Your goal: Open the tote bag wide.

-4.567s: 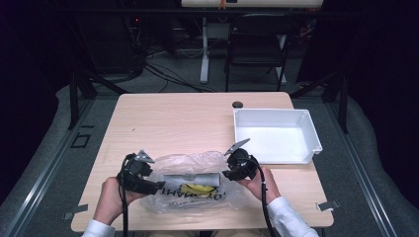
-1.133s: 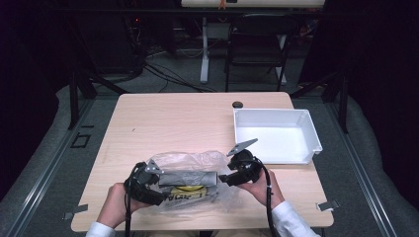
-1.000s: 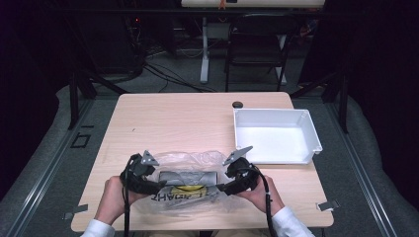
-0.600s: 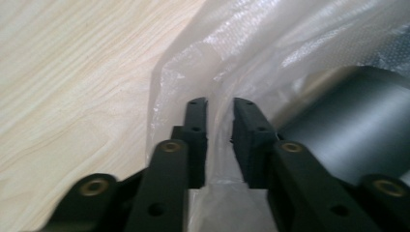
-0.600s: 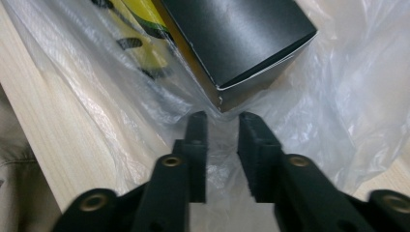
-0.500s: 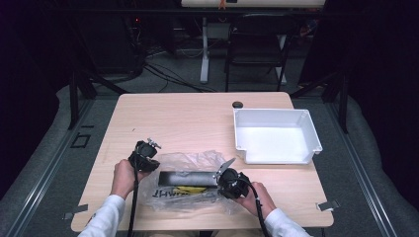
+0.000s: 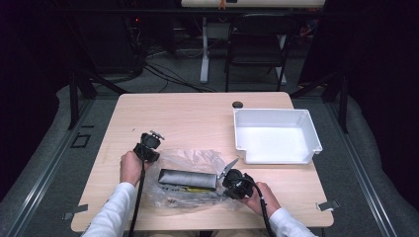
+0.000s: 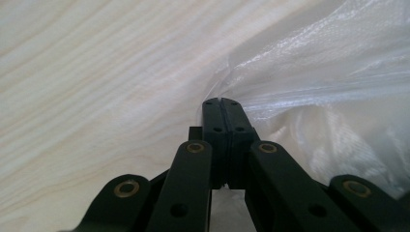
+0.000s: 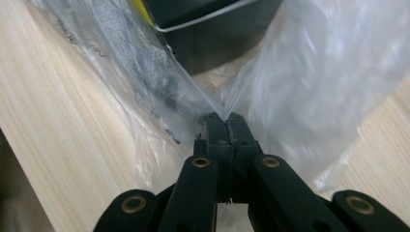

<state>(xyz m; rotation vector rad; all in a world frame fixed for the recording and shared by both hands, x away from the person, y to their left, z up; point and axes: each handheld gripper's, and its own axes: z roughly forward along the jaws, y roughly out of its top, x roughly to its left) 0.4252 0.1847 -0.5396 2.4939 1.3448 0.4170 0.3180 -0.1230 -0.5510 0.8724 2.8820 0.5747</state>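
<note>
I see left gripper [image 8: 223, 102] and right gripper [image 9: 225, 117] just clamped on plastic bag [image 7: 195, 163] edges | ready to spread it open.

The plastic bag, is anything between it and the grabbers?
No. The left gripper and the right gripper are each pinched shut right on the plastic bag, with nothing in between.

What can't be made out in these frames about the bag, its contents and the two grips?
- Plastic bag print: too small in the high view, blurred in the right gripper view.
- Dark package inside: cut off by the top edge in the right gripper view; its label is unreadable.
- Left gripper, right gripper: how much film each pinches is hidden between the shut jaws.
</note>
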